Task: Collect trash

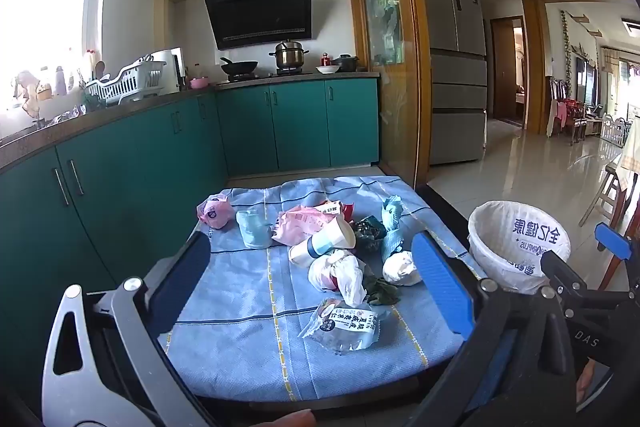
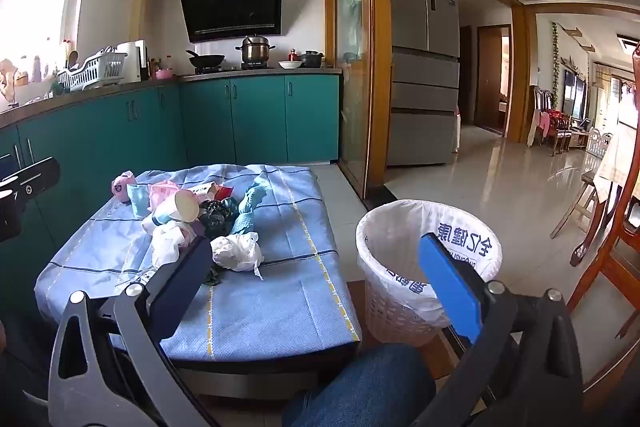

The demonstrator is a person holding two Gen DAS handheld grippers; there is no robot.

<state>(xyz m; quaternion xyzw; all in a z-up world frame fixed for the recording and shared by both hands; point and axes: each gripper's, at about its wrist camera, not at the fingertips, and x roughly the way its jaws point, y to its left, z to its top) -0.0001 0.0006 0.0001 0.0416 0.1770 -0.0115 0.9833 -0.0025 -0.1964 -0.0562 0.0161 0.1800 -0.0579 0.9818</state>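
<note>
At the far left of the left wrist view, the teal kitchen cabinets (image 1: 120, 155) run along the wall, well apart from my work. In the lower middle of that frame sits the low surface under its blue checked cloth (image 1: 240, 307), and on it the trash lies heaped toward the middle and far side.

Going left to right across the heap: a pink wrapper ball (image 1: 214, 211) at the far left, a pale teal cup (image 1: 251, 233) just beside it, then a crumpled pink bag (image 1: 298, 223), a tipped paper cup (image 1: 324, 245) with its mouth facing right, a knotted white bag (image 1: 340, 273) in front of it, and a white wad (image 1: 401, 268) at the right. Nearest me, lower centre, lies a flat printed snack packet (image 1: 340, 327), apart from the rest.

My left tongs (image 1: 312, 287) hang spread wide over the cloth, pinching nothing; the packet lies between the fingers but untouched. I judge that it is the easiest first pick, being closest and alone.

Further right, in the right wrist view, the lined waste basket (image 2: 400, 291) stands on the floor just beside the surface's right edge, close enough for short drops. My right tongs (image 2: 316, 291) are equally spread and empty, aimed between the cloth's right edge and the basket. My knee in jeans (image 2: 360, 387) shows at the bottom.
</note>
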